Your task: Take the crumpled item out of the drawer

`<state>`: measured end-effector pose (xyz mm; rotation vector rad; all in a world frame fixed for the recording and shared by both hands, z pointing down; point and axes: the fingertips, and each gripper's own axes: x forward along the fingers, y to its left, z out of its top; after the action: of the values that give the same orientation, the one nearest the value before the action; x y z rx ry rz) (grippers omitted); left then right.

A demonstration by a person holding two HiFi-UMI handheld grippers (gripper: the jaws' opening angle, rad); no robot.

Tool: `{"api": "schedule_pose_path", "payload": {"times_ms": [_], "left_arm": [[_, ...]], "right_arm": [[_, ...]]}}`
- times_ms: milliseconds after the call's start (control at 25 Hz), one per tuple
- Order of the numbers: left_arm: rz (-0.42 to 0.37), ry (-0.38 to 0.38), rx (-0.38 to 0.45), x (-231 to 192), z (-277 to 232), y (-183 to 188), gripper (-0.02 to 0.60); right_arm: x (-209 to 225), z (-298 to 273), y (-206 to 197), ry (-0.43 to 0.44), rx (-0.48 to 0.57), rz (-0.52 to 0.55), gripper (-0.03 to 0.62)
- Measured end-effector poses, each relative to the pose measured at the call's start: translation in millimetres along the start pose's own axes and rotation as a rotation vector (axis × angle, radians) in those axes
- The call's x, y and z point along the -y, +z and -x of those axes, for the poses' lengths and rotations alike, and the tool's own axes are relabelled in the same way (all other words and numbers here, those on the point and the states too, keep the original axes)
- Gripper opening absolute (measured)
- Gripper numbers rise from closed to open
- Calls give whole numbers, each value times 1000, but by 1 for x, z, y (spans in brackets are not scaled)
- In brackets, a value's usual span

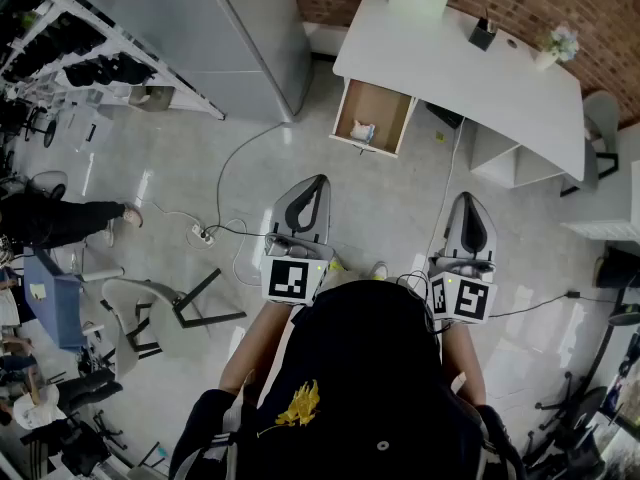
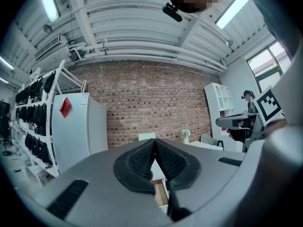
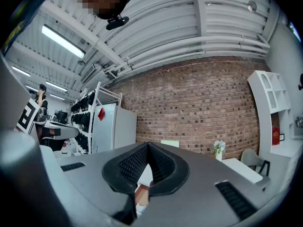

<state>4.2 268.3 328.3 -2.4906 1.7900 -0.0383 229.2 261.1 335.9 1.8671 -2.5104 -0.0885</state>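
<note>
Ahead, under the white desk [image 1: 470, 63], the drawer [image 1: 388, 100] stands pulled open, and the crumpled item [image 1: 362, 131] lies inside near its front panel. The left gripper [image 1: 316, 190] and right gripper [image 1: 469, 208] hang well short of it, both clenched on nothing.

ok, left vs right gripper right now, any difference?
Pose: left gripper leans toward the open drawer; right gripper points straighter.
Place: left gripper lines up near the drawer; right gripper sits off to its right, facing the desk.
Shared: both jaws shut, empty, well short of the crumpled item.
</note>
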Motion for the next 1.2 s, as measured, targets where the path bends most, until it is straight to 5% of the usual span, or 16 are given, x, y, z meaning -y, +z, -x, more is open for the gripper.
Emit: {"api": "schedule_pose_path", "payload": {"times_ms": [320, 560, 720, 760, 800, 920, 1200], "left_arm": [[27, 93, 0, -17, 16, 5, 17], [-83, 236, -25, -34, 31, -4, 17], [-110, 223, -46, -18, 22, -5, 17], [-116, 219, -49, -15, 20, -4, 17], [-113, 225, -50, -14, 18, -2, 17], [-111, 267, -49, -15, 19, 3, 17], [-170, 291, -78, -6, 19, -2, 17]], "right_arm": [[-12, -2, 1, 54, -4, -2, 26], [-10, -15, 6, 141, 7, -16, 26], [-2, -19, 7, 213, 20, -26, 28], [-2, -20, 8, 235, 26, -40, 105], [-2, -21, 8, 255, 32, -57, 251], [1, -20, 6, 283, 40, -74, 361], [24, -22, -16, 280, 17, -90, 374]]}}
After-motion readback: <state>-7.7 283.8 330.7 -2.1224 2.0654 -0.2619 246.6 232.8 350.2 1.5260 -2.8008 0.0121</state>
